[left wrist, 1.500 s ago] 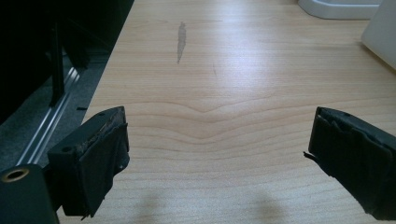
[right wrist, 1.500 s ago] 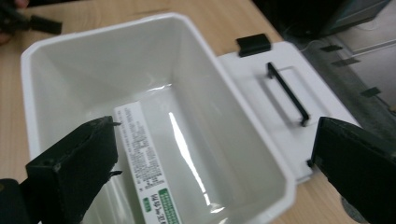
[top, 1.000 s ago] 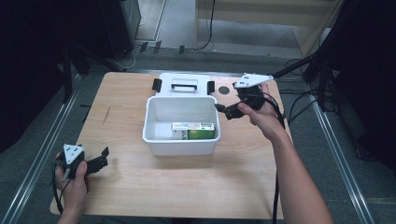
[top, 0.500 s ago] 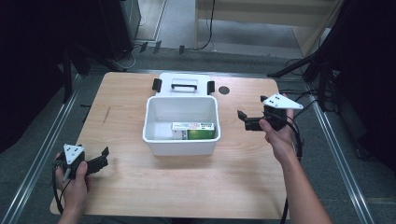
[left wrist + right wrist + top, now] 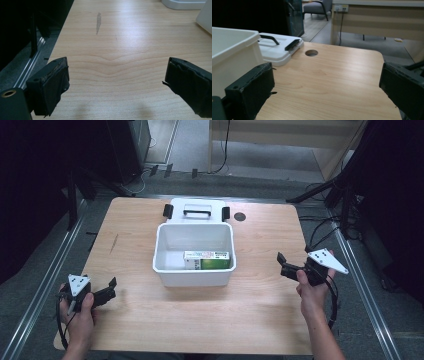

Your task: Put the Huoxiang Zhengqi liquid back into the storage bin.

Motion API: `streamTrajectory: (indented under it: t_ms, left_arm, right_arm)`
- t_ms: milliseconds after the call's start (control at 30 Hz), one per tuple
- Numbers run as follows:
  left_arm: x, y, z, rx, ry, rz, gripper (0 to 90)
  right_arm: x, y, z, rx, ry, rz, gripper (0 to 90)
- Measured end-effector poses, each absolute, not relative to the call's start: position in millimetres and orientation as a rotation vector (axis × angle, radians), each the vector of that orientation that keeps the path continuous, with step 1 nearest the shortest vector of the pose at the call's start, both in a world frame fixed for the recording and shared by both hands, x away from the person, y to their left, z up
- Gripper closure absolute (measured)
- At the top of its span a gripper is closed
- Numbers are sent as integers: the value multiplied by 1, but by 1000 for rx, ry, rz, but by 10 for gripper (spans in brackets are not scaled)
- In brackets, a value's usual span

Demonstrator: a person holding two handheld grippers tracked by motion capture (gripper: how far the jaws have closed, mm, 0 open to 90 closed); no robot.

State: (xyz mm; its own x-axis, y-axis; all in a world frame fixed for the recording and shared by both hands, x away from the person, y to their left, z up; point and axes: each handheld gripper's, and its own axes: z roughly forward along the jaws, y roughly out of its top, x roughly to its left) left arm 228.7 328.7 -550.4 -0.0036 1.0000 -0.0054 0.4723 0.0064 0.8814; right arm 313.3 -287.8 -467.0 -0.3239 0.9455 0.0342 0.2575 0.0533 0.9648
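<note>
High view: white bin [image 5: 194, 272] sits mid-table on the wooden table [image 5: 200, 320], open at the top. Inside, against its near wall, one green-and-white box [image 5: 207, 260] lies on its side; rest of bin floor bare. Just behind the bin, touching or nearly so, lies the white lid [image 5: 197, 210] w/ a handle on top and a black latch at each end. A round hole [image 5: 240, 216] in the tabletop is just right of the lid. Left gripper [image 5: 111, 288] is low over the near left corner, well apart from the bin, tips pointing right toward it. Right gripper [image 5: 281, 264] is at the right side, near the bin's right wall but not touching, tips pointing left. Both held in the person's hands, nothing in either.

Left gripper view: jaws spread wide, nothing between them but bare tabletop. A dark streak [image 5: 98, 22] marks the wood farther off. Lid edge [image 5: 183, 3] at top right, bin wall [image 5: 206, 17] at the right edge.

Right gripper view: jaws wide apart, empty, bare wood between. Bin's white wall [image 5: 234, 57] is at left, just beside the left jaw; can't tell if touching. Lid [image 5: 278, 48] beyond it, black handle and latch visible, hole [image 5: 311, 52] next to it.
</note>
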Motion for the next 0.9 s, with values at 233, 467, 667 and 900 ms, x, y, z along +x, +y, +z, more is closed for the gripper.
streamTrajectory:
  t_ms: [233,467,667,900]
  left_arm:
    - [229,329,-550,1552,1568,933,56]
    - [228,329,-550,1553,1569,934,56]
    - [228,329,-550,1544,1570,933,56]
    - [228,329,-550,1547,1570,930,58]
  right_arm:
    - [295,-306,-486,1244,1618,1260,0]
    - [275,-325,-512,1295,1620,1184,0]
    - [265,-330,-524,1326,1639,1155,0]
    - [245,-331,-535,1335,1663,1125,0]
